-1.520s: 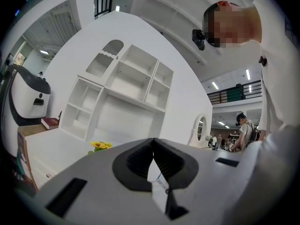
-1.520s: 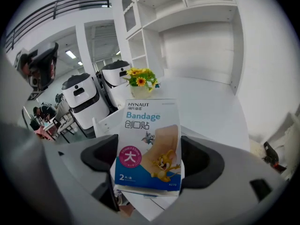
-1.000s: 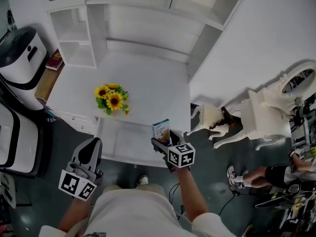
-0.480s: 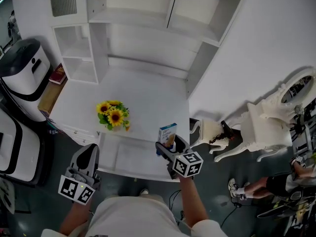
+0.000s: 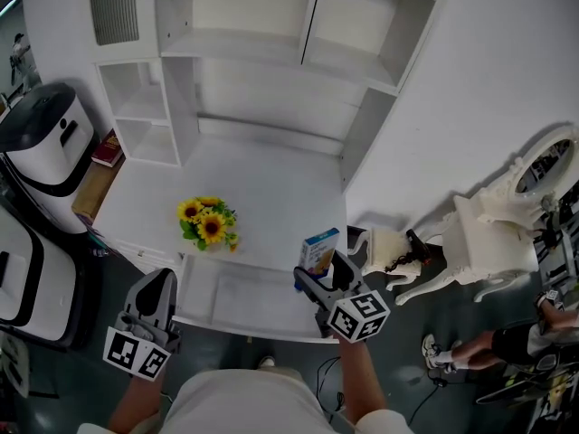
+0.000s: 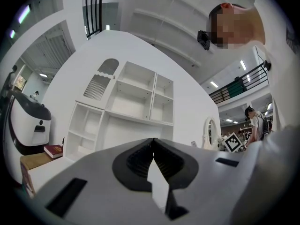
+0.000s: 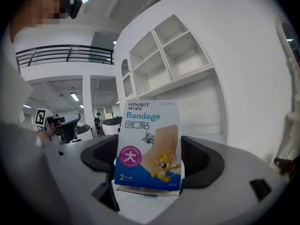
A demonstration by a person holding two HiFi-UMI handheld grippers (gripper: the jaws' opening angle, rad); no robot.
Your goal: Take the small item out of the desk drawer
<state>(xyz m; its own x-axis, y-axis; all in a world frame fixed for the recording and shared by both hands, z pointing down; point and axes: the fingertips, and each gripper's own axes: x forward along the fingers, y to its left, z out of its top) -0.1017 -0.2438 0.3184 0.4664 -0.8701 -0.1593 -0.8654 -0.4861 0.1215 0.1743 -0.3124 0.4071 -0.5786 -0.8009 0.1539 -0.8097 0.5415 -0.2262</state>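
A small blue-and-white bandage box (image 5: 318, 251) stands upright between the pads of my right gripper (image 5: 322, 273), which is shut on it. It hangs over the right end of the open white desk drawer (image 5: 237, 322), near the desk top's front edge. In the right gripper view the box (image 7: 147, 149) fills the gap between the jaws of that gripper (image 7: 150, 165). My left gripper (image 5: 159, 283) hangs by the drawer's left end, shut and holding nothing. Its jaws meet at the tips in the left gripper view (image 6: 152, 143).
A bunch of sunflowers (image 5: 208, 224) lies on the white desk top (image 5: 271, 183) under open shelves (image 5: 262, 25). A white appliance (image 5: 41, 138) and a book (image 5: 109, 147) stand left. Right of the desk are white ornate furniture (image 5: 479, 215) and a person's leg (image 5: 488, 337).
The right gripper has carried the bandage box right and away from me, toward the desk top's front edge. The left gripper has stayed low at the drawer's left end.
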